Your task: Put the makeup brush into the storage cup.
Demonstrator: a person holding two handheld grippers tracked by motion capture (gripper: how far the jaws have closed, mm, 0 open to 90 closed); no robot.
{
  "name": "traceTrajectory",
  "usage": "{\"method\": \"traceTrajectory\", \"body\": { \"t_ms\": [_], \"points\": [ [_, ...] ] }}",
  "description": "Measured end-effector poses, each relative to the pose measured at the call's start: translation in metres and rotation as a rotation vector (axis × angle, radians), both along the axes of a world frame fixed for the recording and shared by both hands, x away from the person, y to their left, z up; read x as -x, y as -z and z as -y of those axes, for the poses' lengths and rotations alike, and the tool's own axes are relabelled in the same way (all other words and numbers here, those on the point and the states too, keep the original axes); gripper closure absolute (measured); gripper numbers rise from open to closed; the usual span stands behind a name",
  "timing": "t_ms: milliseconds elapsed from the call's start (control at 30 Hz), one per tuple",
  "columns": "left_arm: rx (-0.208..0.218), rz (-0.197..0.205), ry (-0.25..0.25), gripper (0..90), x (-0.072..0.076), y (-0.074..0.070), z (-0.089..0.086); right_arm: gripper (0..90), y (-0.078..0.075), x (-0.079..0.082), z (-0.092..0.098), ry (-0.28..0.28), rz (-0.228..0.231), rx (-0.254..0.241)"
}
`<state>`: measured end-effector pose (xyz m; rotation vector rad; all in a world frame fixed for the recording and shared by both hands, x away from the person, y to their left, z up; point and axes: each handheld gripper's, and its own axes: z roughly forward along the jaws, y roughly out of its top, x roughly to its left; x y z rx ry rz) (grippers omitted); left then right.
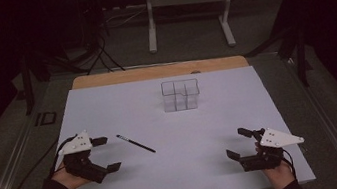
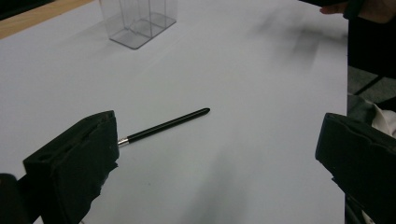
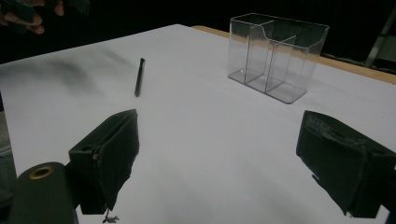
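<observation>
My left claw (image 1: pixel 105 154) has its jaws spread wide, holding nothing; black pen (image 1: pixel 135 143) lies flat on the white surface (image 1: pixel 220 117) just beside it, to its right, not touching. My right claw (image 1: pixel 238 143) also gapes, well apart from the pen. Clear divided organizer (image 1: pixel 181 94) stands farther back, compartments look empty. Pen's long axis runs diagonally, silver-banded end toward left claw, other end toward right claw.

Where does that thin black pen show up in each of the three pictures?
High view: the black pen lies left of centre on the white table, just right of the left gripper.
Left gripper view: mid-picture, its silver end beside the left jaw.
Right gripper view: upper left.
Shared landmark: the clear plastic organizer.
</observation>
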<state>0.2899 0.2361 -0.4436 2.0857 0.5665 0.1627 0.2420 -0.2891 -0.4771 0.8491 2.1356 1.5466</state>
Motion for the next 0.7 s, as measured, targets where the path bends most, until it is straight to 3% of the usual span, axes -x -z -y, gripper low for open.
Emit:
{"method": "traceTrajectory", "body": {
  "t_ms": [367, 700],
  "points": [
    [-0.102, 0.011, 0.072, 0.4, -0.023, -0.007, 0.011, 13.2, 0.0, 0.0, -0.001, -0.003, -0.002, 0.005],
    [-0.155, 0.035, 0.14, 0.4, -0.037, -0.02, 0.025, 13.2, 0.0, 0.0, -0.001, -0.009, 0.001, 0.008]
  ]
}}
